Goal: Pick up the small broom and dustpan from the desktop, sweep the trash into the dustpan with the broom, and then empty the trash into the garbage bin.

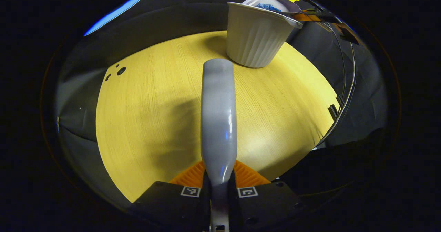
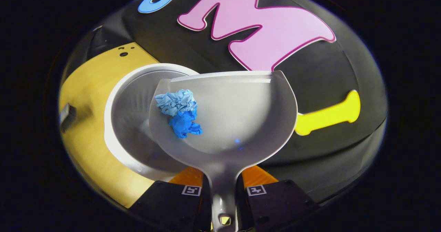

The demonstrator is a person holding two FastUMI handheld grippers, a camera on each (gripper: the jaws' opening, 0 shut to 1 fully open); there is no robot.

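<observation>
In the left gripper view my left gripper (image 1: pixel 218 175) is shut on the grey small broom (image 1: pixel 218 115), which points forward over the yellow wooden desktop (image 1: pixel 148 104). Beyond it stands the white ribbed garbage bin (image 1: pixel 253 41). The grey dustpan (image 1: pixel 275 3) hangs over the bin's rim with blue trash (image 1: pixel 268 7) in it. In the right gripper view my right gripper (image 2: pixel 223 182) is shut on the dustpan's handle. The dustpan (image 2: pixel 237 118) is held above the open bin (image 2: pixel 127 122), partly over its right side. Crumpled blue paper trash (image 2: pixel 180 112) lies on the pan's left side.
The desktop (image 2: pixel 86 87) ends at a dark gap before the booth's black cloth wall (image 2: pixel 330 73). Small dark holes (image 1: pixel 120 71) mark the desktop's far left corner. Thin cables (image 1: pixel 346 87) hang past the desk's right edge.
</observation>
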